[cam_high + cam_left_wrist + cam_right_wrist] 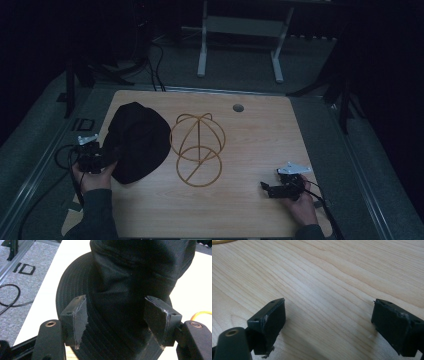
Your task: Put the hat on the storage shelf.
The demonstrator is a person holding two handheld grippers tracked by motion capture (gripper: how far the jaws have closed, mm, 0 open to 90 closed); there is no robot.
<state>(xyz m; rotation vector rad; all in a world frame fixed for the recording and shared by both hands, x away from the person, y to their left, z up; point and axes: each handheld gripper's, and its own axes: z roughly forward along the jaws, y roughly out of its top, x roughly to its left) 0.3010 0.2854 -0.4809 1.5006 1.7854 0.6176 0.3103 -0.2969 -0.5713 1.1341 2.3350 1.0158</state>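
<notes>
The hat (136,141) looks like a soft, light thing to me, plain cloth that will sag and fold the moment it is lifted rather than keep its shape. It shouldn't be slippery or breakable; the weave ought to grip well against the pads. I'd take it at the brim or at a fold of the crown, where the cloth is doubled and gives the jaws something to bite.

It is black, with rings of stitching round the brim and a crumpled, creased crown. It lies on the left part of the table (260,150), just left of the wire stand (197,148), whose gold hoops rise beside it.

The left gripper (120,315) sits at the hat's near left edge with its jaws spread wide, over the brim, the crown between them, the pads not pressing on it. The right gripper (332,322) rests low at the near right of the table, well apart from the hat, jaws wide and holding nothing.
</notes>
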